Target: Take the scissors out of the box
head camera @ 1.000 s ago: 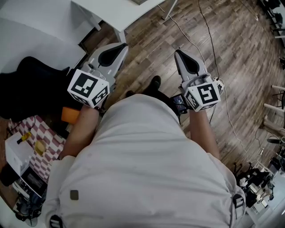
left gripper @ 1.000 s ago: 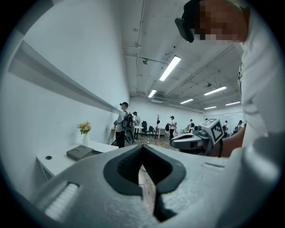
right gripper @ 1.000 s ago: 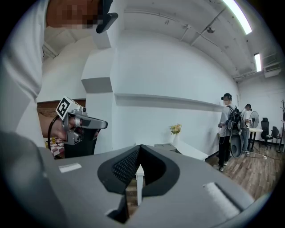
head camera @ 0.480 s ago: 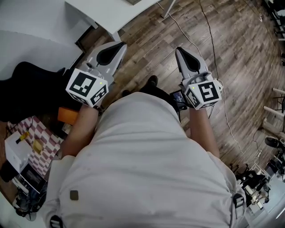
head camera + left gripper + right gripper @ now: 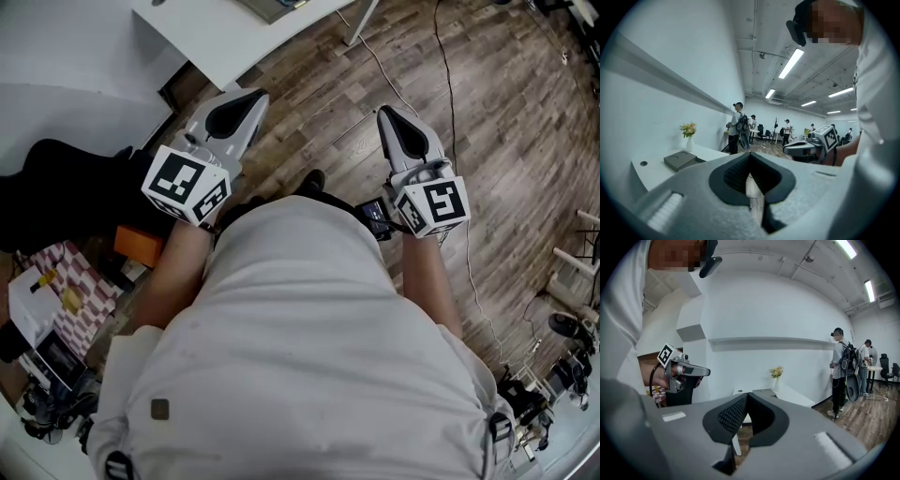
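No scissors show in any view. A flat grey box (image 5: 680, 160) lies on a white table (image 5: 220, 33); the same box (image 5: 761, 392) shows in the right gripper view beside a flower vase (image 5: 776, 374). I hold both grippers out at waist height above the wooden floor, short of the table. My left gripper (image 5: 251, 97) is shut with nothing between its jaws (image 5: 750, 155). To its right my right gripper (image 5: 385, 113) is also shut and empty (image 5: 747, 395). Each gripper shows in the other's view.
A black chair or bag (image 5: 66, 192) sits at the left, with a checkered cloth (image 5: 70, 314) and small items below it. Cables (image 5: 448, 80) run across the floor (image 5: 506, 141). Several people (image 5: 737, 126) stand in the room far behind the table.
The table has come further into the head view and the floor has slid down, as if I step forward. Both grippers stay shut and in nearly the same pose.
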